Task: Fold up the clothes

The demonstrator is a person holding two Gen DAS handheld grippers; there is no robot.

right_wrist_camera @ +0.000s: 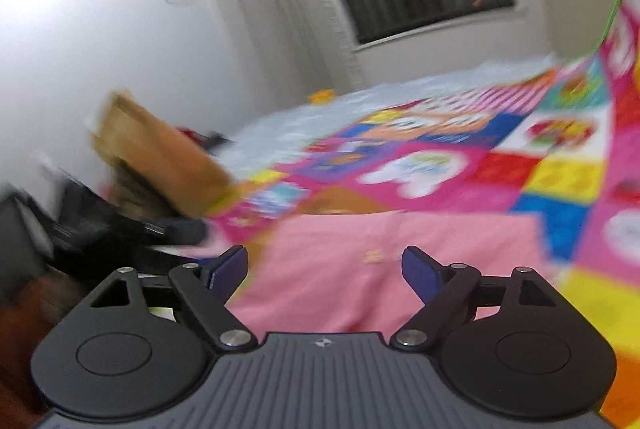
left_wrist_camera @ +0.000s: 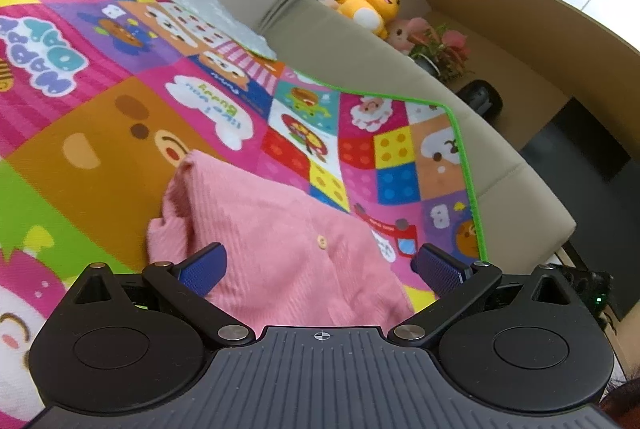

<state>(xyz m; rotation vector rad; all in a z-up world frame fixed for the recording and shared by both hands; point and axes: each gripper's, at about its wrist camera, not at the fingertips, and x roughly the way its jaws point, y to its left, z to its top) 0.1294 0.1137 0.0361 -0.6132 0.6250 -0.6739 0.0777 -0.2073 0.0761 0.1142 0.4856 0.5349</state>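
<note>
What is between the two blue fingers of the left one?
In the left wrist view, the pink cardigan with its button lies between the open left hand-held gripper fingers, ungrasped.

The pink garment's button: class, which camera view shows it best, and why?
The left wrist view. There the button is sharp on the ribbed pink garment, between the open left gripper fingers. The right wrist view shows only a blurred pale spot.

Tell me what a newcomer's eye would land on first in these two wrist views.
The bright cartoon play mat fills the floor, and a pink ribbed garment with a small button lies on it, just ahead of the open left gripper. Behind the beige sofa, a yellow plush toy sits on a ledge.
</note>
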